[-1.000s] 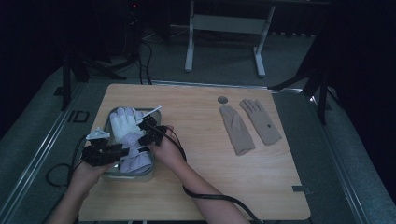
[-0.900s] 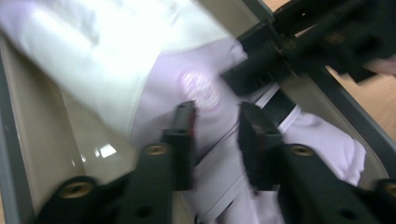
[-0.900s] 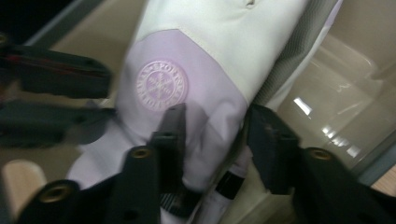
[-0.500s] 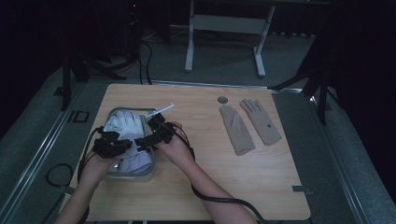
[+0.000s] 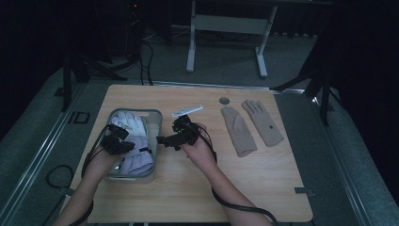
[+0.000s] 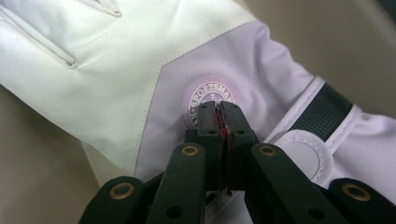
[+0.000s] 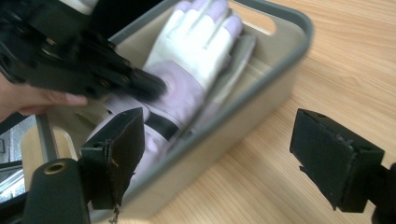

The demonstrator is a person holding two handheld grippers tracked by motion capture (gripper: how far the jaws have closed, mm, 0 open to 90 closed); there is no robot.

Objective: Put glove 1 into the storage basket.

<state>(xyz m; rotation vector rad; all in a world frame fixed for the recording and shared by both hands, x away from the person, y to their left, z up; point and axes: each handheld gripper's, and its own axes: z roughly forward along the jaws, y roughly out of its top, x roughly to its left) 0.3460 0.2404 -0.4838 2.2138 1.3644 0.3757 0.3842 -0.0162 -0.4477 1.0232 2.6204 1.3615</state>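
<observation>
Scene: a white and lilac glove (image 5: 134, 148) lies in a grey bin (image 5: 157, 141) at the counter's (image 5: 197, 188) left side; a tan pair of gloves (image 5: 251, 127) lies well apart to the right.
Left gripper (image 6: 218, 112): fingers pressed together, tips against the glove's round logo patch; whether any fabric is nipped between them is hard to tell.
Right gripper (image 7: 219, 154): fingers spread wide, just opened, nothing between them, outside the bin wall.
Risk, slip: a thin pinch may let the glove drop back on lifting.
Risk, snag: the cuff could catch the bin rim and drag the bin.
Risk, collision: the two grippers work close together.
</observation>
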